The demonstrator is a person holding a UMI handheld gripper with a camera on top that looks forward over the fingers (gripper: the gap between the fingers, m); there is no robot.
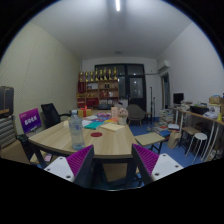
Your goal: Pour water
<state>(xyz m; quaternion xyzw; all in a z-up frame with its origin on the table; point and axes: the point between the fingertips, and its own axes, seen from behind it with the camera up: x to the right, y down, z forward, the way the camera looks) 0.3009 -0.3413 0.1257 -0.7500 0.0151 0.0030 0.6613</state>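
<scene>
A clear plastic bottle (76, 129) stands upright on the left part of a long wooden table (106, 142), well beyond my fingers. A small dark round thing (96, 133) lies on the table to the bottle's right. My gripper (112, 162) is open, held back from the table's near end, its purple pads (80, 160) wide apart with nothing between them.
Coloured papers (93, 124) and small items lie across the table. A purple sign (31, 120) stands at the left. Chairs (135, 113) and stools (198, 141) ring the table. A shelf with yellow objects (100, 88) lines the far wall. A desk with equipment (200, 110) stands at the right.
</scene>
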